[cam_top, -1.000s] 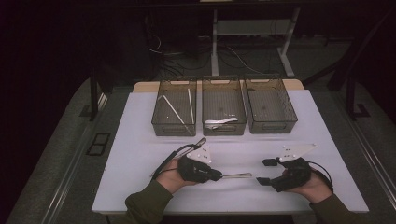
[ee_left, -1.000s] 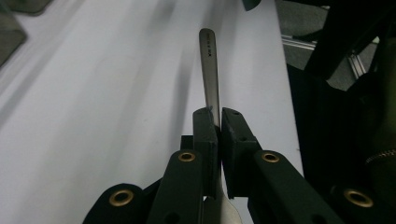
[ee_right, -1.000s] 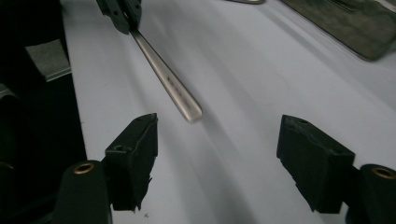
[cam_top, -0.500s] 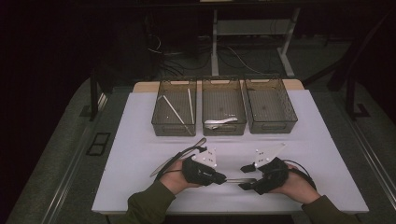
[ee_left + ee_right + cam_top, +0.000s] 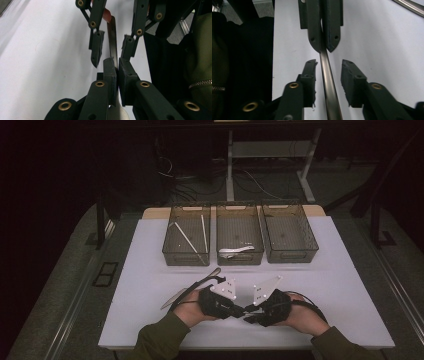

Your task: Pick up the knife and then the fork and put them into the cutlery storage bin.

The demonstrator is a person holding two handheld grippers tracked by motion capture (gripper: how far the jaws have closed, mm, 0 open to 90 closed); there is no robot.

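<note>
At the table's front middle the two grippers meet tip to tip. My left gripper (image 5: 240,310) (image 5: 117,62) is shut on a slim metal utensil handle (image 5: 113,42) (image 5: 327,75), which sticks out beyond its pads. My right gripper (image 5: 248,314) (image 5: 329,62) faces it with one jaw on each side of that handle. Its jaws have just been closing, but a gap still shows on both sides of the handle. In the right gripper view the left gripper (image 5: 324,48) clamps the handle just ahead. In the left gripper view the right gripper (image 5: 111,60) straddles it.
Three mesh bins stand in a row at the back: the left bin (image 5: 172,255) holds thin sticks, the middle bin (image 5: 240,261) a white utensil (image 5: 235,251), and the right bin (image 5: 290,256) stands beside them. Another slim metal piece (image 5: 187,290) lies left of the left hand. A white sheet (image 5: 345,285) covers the table.
The right hand has slid left across the table to the left gripper, and its jaws have narrowed around the protruding handle. The left hand has stayed put, still gripping.
</note>
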